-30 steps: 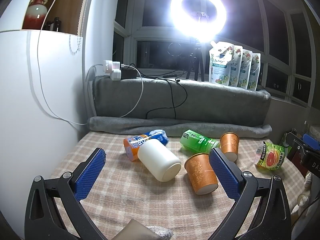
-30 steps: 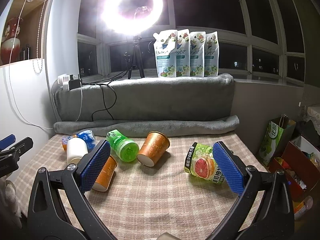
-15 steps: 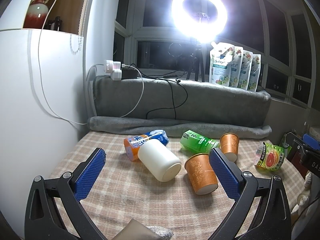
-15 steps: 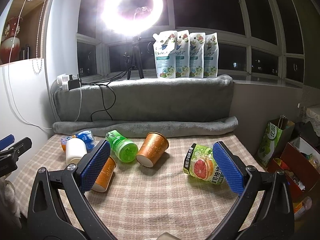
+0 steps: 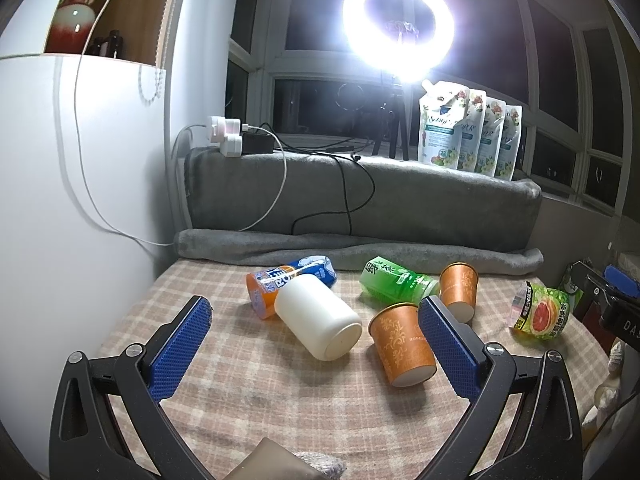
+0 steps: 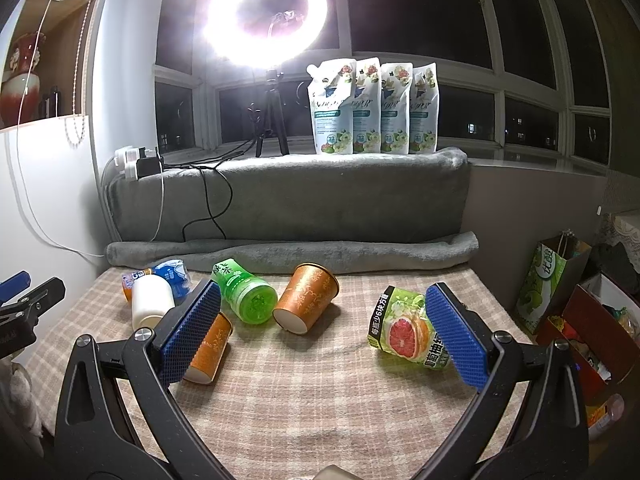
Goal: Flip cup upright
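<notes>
Left wrist view: I hold the left gripper (image 5: 314, 342) low over the near edge of the desk (image 5: 256, 392), jaws spread wide with nothing between them, so the whole clutter stays in sight. The white cup (image 5: 318, 318) lies on its side at the middle, flat end toward me, resting against the orange-and-blue bottle (image 5: 276, 282) behind it. To its right the near orange cup (image 5: 402, 346) lies tipped, base toward me, just beside my right pad. Beyond it stand-ins for later work: a green bottle (image 5: 394, 280) and a far orange cup (image 5: 459, 290).

Right wrist view: the right gripper (image 6: 320, 332) also hangs released and empty, centred on open cloth. The far orange cup (image 6: 306, 298) lies on its side between the jaws' line, base toward me, likely my easiest target. The grapefruit pack (image 6: 408, 330) lies at the right.
</notes>
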`<state>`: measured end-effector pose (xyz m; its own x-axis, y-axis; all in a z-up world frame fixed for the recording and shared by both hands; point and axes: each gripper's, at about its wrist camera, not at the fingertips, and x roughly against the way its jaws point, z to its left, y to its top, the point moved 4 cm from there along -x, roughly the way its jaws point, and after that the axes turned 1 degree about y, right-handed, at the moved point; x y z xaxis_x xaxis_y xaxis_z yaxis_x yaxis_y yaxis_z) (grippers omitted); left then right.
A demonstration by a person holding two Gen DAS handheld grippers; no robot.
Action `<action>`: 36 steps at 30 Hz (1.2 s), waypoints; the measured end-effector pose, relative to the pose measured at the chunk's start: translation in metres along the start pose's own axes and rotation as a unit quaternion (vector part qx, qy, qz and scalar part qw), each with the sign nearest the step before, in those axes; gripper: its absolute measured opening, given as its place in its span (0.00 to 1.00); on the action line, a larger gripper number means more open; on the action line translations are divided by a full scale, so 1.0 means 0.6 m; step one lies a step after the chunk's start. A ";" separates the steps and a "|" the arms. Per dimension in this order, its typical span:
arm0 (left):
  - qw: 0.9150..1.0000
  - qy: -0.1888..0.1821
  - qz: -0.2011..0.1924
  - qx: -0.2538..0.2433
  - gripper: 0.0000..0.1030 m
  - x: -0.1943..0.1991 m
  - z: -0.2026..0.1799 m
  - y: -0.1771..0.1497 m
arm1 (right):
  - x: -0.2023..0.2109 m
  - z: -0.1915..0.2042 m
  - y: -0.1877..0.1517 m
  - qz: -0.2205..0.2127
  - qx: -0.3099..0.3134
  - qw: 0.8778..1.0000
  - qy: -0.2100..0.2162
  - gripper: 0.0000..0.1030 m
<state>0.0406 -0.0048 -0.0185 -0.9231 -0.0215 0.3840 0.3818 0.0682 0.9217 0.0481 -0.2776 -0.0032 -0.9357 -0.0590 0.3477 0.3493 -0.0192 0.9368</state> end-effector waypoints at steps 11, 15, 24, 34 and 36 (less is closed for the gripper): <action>1.000 -0.001 0.004 0.003 0.99 -0.007 0.001 -0.006 | -0.004 0.002 0.000 0.001 0.001 1.000 0.000 1.00; 1.000 -0.001 0.006 0.006 0.99 -0.010 0.002 -0.007 | -0.010 0.008 -0.002 0.004 0.004 1.000 0.000 1.00; 1.000 0.000 0.012 0.007 0.99 -0.020 0.006 -0.011 | -0.025 0.011 -0.004 0.013 0.004 1.000 0.005 1.00; 0.999 -0.002 0.035 0.010 0.99 -0.035 0.017 -0.026 | -0.082 0.024 -0.008 0.063 0.001 0.997 0.048 1.00; 0.999 -0.003 0.043 0.013 0.99 -0.038 0.022 -0.033 | -0.101 0.029 -0.009 0.079 -0.001 0.995 0.062 1.00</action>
<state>0.0536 0.0077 -0.0460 -0.8868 -0.0089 0.4620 0.4592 0.0948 0.8832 0.1021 -0.2565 -0.0287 -0.8559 -0.1842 0.4831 0.4917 -0.0009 0.8708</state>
